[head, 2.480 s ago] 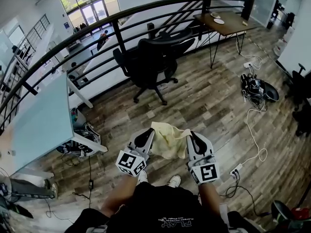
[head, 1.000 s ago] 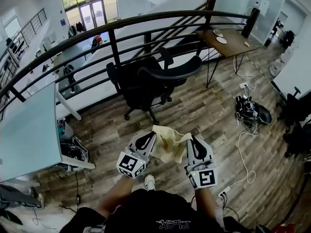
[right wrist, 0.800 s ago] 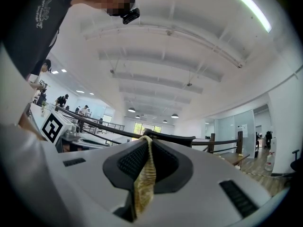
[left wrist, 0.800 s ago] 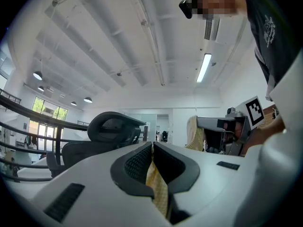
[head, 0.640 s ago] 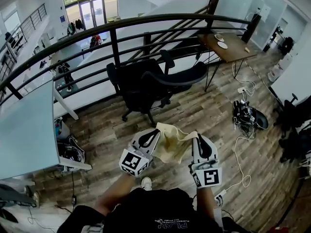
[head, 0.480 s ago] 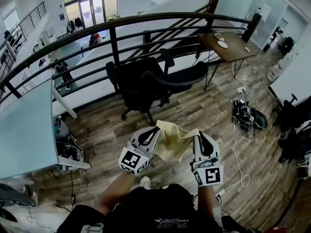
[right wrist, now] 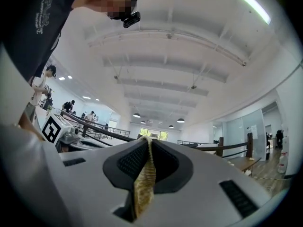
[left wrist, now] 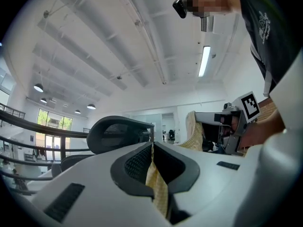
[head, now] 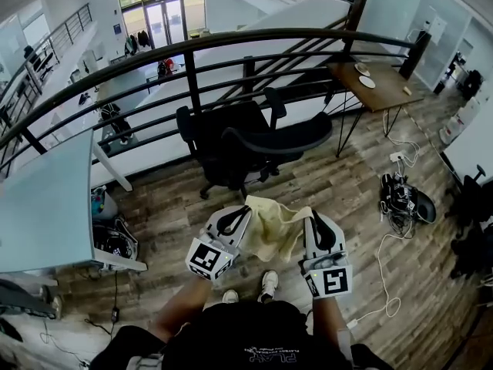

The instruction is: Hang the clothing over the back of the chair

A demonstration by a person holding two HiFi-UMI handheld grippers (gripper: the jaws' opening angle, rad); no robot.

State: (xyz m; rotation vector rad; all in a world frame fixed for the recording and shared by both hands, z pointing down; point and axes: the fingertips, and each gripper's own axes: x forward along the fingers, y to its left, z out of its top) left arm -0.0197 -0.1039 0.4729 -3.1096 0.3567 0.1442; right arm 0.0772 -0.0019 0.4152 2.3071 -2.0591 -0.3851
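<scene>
My left claw point(head: 233, 220) and right claw point(head: 316, 230) were each clamped shut on a top corner of the yellow cloth point(head: 271, 228). It hung between them near the chair point(head: 246, 141). It looked light and limp, best held by its corners.

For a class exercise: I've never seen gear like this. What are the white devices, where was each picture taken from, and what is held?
A person holds a two-jaw gripper in each hand. The wide picture comes from a head camera looking down on the left gripper and right gripper. The other two come from cameras riding on each gripper, looking along its jaws. Both pairs of jaws are shut on a yellow cloth, spread between them. A black chair stands ahead on the wooden floor.
</scene>
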